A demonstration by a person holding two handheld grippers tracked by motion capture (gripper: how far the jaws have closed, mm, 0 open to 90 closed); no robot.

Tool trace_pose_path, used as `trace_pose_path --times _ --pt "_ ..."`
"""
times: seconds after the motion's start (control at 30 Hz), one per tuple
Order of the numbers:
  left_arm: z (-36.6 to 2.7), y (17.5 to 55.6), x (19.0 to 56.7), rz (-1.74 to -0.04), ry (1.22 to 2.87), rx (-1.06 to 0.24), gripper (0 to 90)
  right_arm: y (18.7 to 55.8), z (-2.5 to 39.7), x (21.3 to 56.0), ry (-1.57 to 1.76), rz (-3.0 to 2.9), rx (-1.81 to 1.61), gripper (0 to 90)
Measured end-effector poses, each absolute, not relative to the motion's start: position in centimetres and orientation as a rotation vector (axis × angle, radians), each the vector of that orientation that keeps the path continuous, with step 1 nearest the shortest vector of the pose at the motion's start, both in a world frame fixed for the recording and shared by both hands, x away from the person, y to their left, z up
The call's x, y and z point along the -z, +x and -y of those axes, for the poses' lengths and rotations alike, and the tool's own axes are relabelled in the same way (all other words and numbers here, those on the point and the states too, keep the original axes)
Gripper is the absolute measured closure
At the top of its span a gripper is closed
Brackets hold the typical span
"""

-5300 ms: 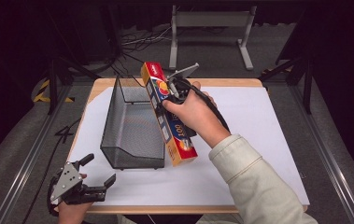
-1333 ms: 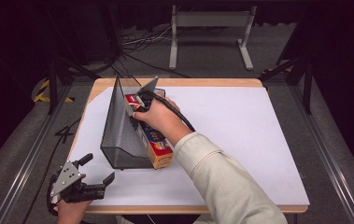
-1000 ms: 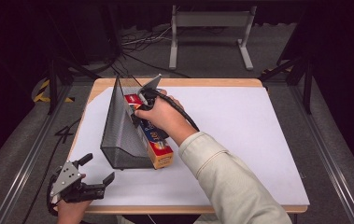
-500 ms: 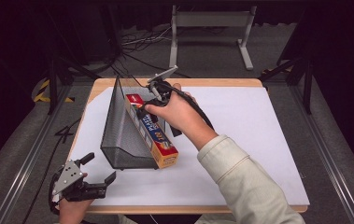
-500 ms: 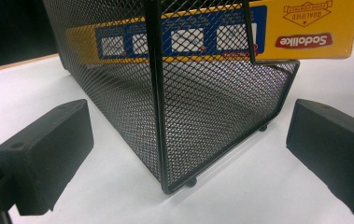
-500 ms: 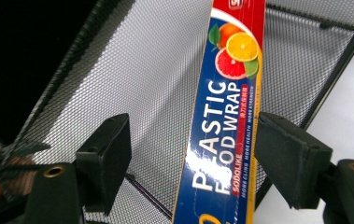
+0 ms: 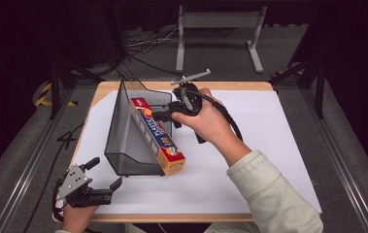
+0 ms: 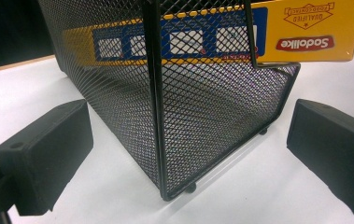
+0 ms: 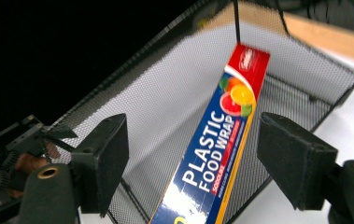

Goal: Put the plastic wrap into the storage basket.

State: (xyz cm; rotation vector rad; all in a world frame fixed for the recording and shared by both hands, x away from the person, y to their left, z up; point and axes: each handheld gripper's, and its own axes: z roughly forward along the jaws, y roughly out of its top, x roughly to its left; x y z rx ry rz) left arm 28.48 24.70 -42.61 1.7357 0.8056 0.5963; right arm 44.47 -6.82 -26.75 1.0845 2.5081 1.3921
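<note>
Trouble could come from the box (image 7: 158, 137) of plastic wrap, which leans in the wire basket (image 7: 123, 141) with its near end poking out, tipping now that the right gripper (image 7: 164, 115) gapes beside it; the idle left gripper (image 7: 106, 177) also stands apart, and mesh hides the box's footing.

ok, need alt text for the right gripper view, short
A plastic wrap box leans inside a black mesh basket on a white table, seen between the open jaws of the right hand-held gripper. The other hand-held gripper sits at far left.
</note>
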Motion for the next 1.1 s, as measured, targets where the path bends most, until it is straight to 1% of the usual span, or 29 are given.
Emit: trace_pose_path --times 0.2,0.43,0.57,0.93,0.97,1.03,1.1 --pt "-24.8 28.3 42.6 -0.806 1.738 -0.595 1.2 42.8 7.5 26.6 0.949 -2.481 -1.461 25.1" --pt "-24.9 28.2 42.6 -0.816 1.729 -0.592 1.1 42.1 8.9 27.1 0.915 -2.447 -1.471 25.1" --pt "-24.8 28.3 42.6 -0.817 1.737 -0.590 1.1 41.6 10.9 27.4 0.977 -2.408 -1.482 25.0" --pt "-24.7 28.3 42.6 -0.814 1.740 -0.589 0.9 39.9 16.4 28.1 0.950 -2.341 -1.454 23.3" --pt "-24.7 28.3 42.6 -0.814 1.740 -0.590 0.9 39.9 16.4 28.1 0.950 -2.341 -1.454 23.3" --pt "-24.7 28.3 42.6 -0.816 1.739 -0.588 0.9 39.6 18.2 28.2 0.956 -2.318 -1.452 23.2" --pt "-24.7 28.3 42.6 -0.816 1.740 -0.588 0.9 39.6 18.6 28.2 0.958 -2.310 -1.450 23.2"
